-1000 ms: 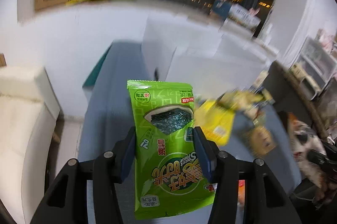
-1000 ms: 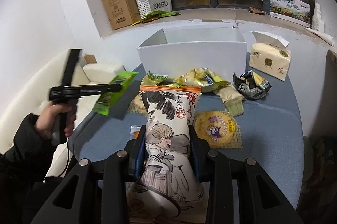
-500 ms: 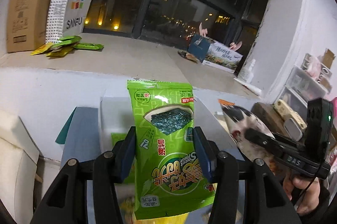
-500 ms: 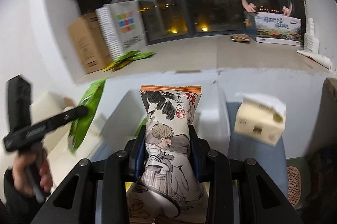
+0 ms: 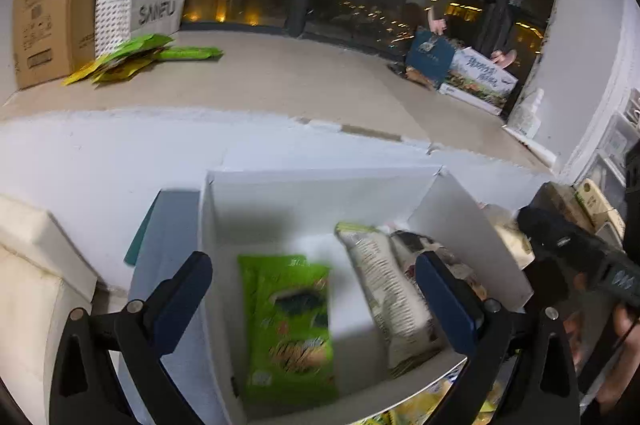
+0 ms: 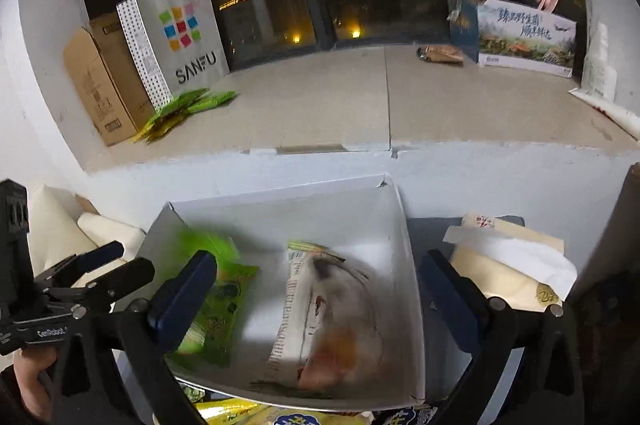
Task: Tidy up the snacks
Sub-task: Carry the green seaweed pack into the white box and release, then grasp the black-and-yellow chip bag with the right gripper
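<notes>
A white open box (image 5: 460,209) stands against the wall; it also shows in the right wrist view (image 6: 404,225). My left gripper (image 5: 314,285) is open above it, and a green seaweed packet (image 5: 288,325), blurred, is inside the box below it. My right gripper (image 6: 318,285) is open above the box. A white illustrated snack bag (image 6: 328,321), blurred, is inside the box under it; it also shows in the left wrist view (image 5: 392,301). The green packet (image 6: 216,313) shows at the box's left side.
A tissue box (image 6: 512,265) stands right of the white box. Yellow snack packets (image 6: 256,415) lie in front of it. On the ledge behind are a cardboard box (image 6: 100,81), a SANFU bag (image 6: 176,37) and green packets (image 5: 132,57). A cream sofa (image 5: 28,285) is at left.
Both grippers moved over the white box and opened. The green packet and the illustrated bag left the jaws and are now in the box, blurred with motion.
</notes>
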`<state>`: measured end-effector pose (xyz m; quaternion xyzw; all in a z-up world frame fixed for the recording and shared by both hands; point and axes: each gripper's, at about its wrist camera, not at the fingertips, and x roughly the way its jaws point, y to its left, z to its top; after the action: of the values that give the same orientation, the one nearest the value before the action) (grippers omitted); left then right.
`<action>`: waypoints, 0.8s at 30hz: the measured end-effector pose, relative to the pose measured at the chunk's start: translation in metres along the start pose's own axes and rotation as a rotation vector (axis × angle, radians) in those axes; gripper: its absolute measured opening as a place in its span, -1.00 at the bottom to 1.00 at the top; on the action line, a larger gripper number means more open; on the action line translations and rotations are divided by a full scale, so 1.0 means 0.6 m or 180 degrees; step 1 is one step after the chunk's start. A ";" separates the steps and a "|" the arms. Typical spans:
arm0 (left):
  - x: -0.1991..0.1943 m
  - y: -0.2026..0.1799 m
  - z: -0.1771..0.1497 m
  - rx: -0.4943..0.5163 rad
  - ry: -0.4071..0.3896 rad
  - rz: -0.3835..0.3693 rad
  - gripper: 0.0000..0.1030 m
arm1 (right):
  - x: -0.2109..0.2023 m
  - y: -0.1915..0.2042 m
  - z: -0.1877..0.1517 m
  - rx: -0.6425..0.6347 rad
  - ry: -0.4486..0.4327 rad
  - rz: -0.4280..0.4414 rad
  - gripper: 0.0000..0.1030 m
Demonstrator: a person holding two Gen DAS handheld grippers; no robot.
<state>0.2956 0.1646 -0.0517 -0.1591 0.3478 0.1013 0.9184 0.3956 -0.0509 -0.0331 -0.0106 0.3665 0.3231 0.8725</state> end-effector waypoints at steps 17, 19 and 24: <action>-0.260 -0.019 -0.114 0.0395 -0.0738 -0.0355 1.00 | -0.186 0.020 -0.076 -0.0467 -0.0248 0.0402 1.00; -0.298 -0.022 -0.140 0.0438 -0.0829 -0.0431 1.00 | -0.219 0.021 -0.102 -0.0540 -0.0319 0.0397 1.00; -0.380 -0.026 -0.206 0.0451 -0.1025 -0.0558 1.00 | -0.313 0.023 -0.180 -0.0619 -0.0541 0.0504 1.00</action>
<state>0.0572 0.0879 0.0172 -0.1054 0.1875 0.0204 0.9764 0.2214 -0.1720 0.0122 -0.0388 0.2580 0.4246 0.8670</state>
